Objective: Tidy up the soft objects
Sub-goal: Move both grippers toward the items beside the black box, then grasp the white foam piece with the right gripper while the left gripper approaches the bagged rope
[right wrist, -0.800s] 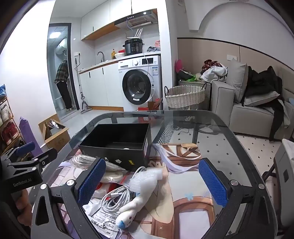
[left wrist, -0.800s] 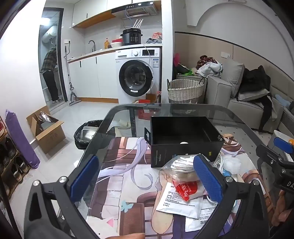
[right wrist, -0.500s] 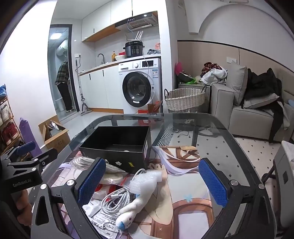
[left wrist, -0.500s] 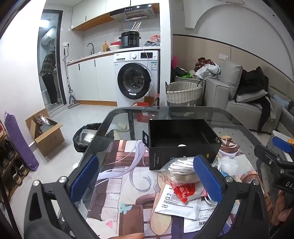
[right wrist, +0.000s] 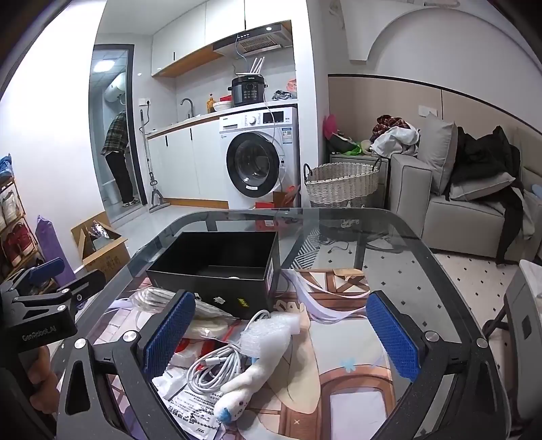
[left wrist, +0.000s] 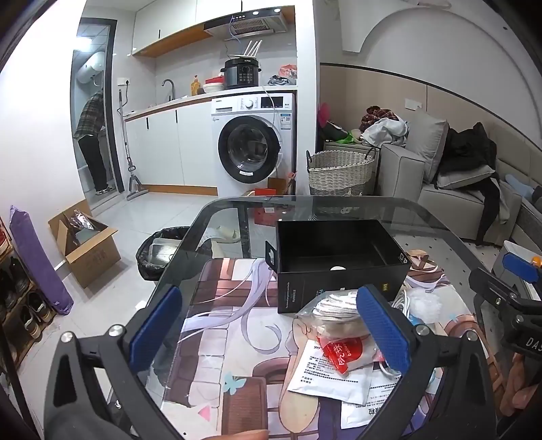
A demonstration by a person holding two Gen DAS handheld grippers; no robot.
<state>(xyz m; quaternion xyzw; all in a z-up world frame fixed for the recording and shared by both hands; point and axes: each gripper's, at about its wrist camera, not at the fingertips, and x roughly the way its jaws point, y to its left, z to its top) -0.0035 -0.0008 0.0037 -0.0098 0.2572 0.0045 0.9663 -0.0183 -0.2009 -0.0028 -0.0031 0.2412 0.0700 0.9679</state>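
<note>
Glass table [right wrist: 423, 243] looks barely shifted from a moment ago, so you've started nothing: both the left gripper [left wrist: 271, 325] and right gripper [right wrist: 281, 333] hang spread wide, empty. Your plush toy [right wrist: 249, 386] lies at 7 o'clock under the right one, beside the cable coil [right wrist: 213, 367] and probably bubble wrap [right wrist: 271, 333], with the black box [right wrist: 216, 264] at 11.

White walls, pale tiled floor [left wrist: 162, 210]. Front-load washing machine [left wrist: 252, 145] under white counter, range hood [left wrist: 249, 23] above. Wicker basket [left wrist: 340, 172] beside grey sofa [left wrist: 450, 199] piled with clothes. Cardboard box [left wrist: 86, 247] on floor left. Person in lit doorway [left wrist: 93, 105]. Glass tabletop [right wrist: 389, 237].
</note>
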